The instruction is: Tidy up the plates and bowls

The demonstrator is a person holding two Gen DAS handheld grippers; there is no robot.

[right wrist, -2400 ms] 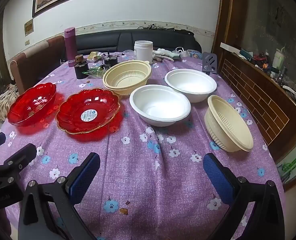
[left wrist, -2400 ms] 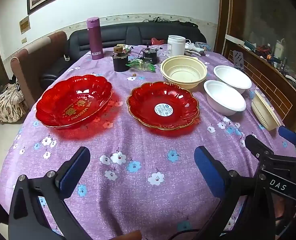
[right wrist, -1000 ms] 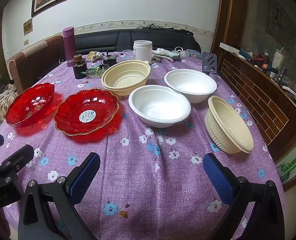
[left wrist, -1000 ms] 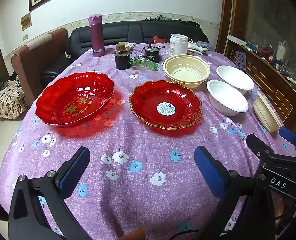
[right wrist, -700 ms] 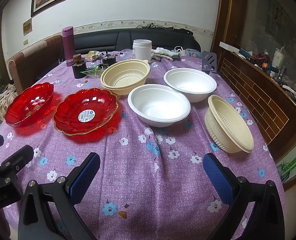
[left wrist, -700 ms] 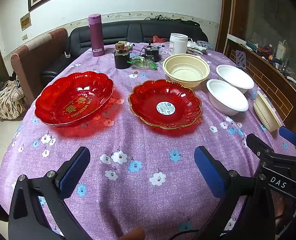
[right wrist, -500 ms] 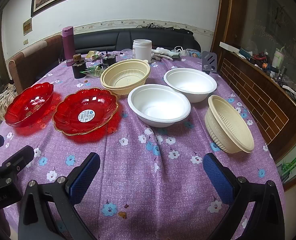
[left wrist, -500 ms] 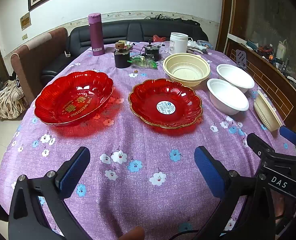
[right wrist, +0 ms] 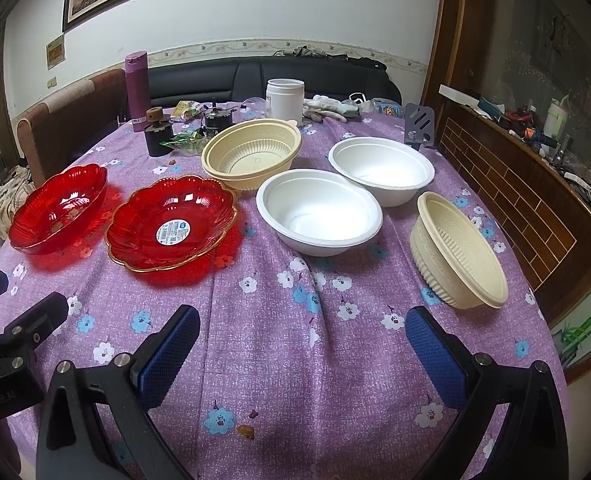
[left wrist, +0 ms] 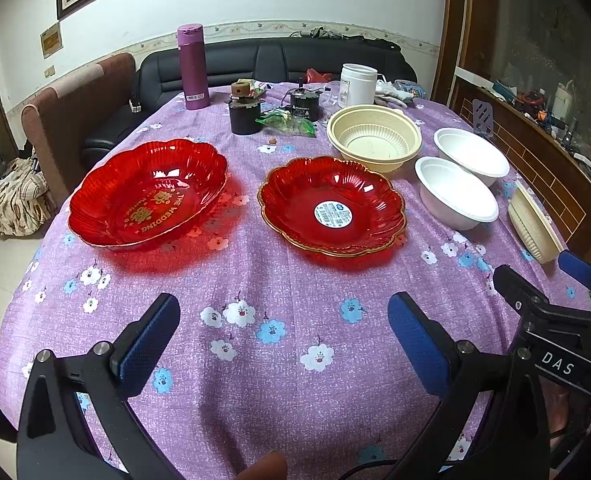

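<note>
Two red scalloped plates lie on the purple flowered tablecloth: a lettered one [left wrist: 151, 196] at the left and one with a round sticker [left wrist: 331, 210] beside it. Behind them stands a cream ribbed bowl [left wrist: 375, 142]. Two white bowls [right wrist: 319, 210] [right wrist: 381, 170] sit right of centre, and a second cream bowl [right wrist: 457, 250] lies tilted near the right edge. My left gripper [left wrist: 283, 332] hangs open over the near cloth, holding nothing. My right gripper [right wrist: 303, 340] is open too, short of the white bowls.
At the table's far end stand a purple flask [left wrist: 193, 68], a white jar [left wrist: 357, 84], a dark cup [left wrist: 245, 114] and small clutter. A black sofa [left wrist: 279, 60] and a brown chair [left wrist: 75, 120] lie beyond. A wooden cabinet [right wrist: 535, 168] flanks the right side.
Both views have drifted only slightly over the table. Both grippers stay open and none of the dishes has moved.
</note>
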